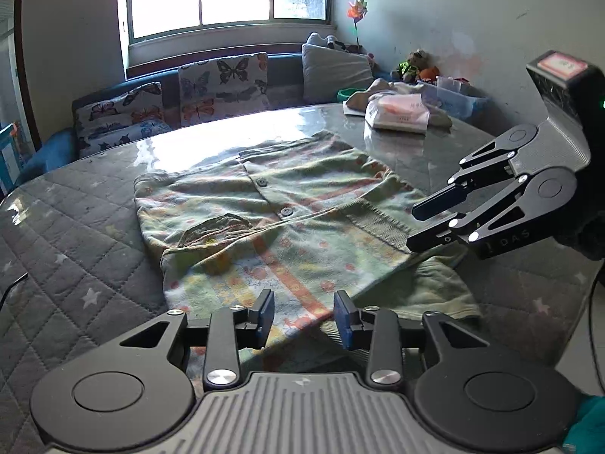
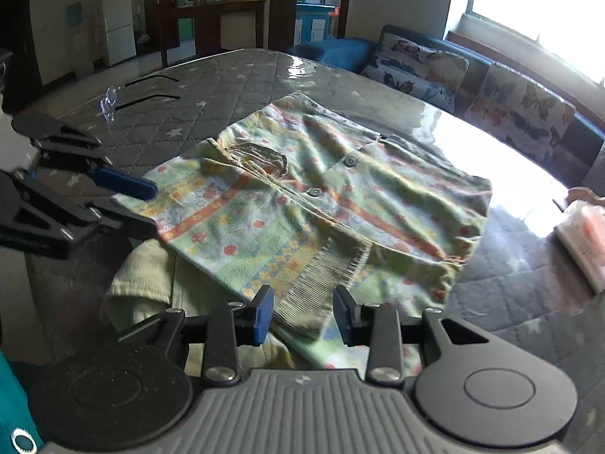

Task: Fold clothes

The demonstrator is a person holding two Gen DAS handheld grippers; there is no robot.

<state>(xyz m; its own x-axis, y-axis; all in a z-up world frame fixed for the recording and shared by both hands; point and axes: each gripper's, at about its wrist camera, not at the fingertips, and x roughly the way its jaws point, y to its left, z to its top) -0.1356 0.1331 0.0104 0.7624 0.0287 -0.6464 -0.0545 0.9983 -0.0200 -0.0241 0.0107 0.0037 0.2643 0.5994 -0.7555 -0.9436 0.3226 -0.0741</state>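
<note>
Left wrist view: we see one green patterned shirt point(image 1: 287, 223) lying partly folded on the quilted grey surface point(image 1: 75, 249), two buttons showing. Our left gripper point(image 1: 304, 317) hovers over its near hem, jaws apart and holding nothing. Our right gripper point(image 1: 423, 223) sits at the shirt's right edge by the ribbed cuff, jaws slightly apart; we cannot tell if it grips cloth. One tissue pack point(image 1: 397, 113) lies far right.
</note>
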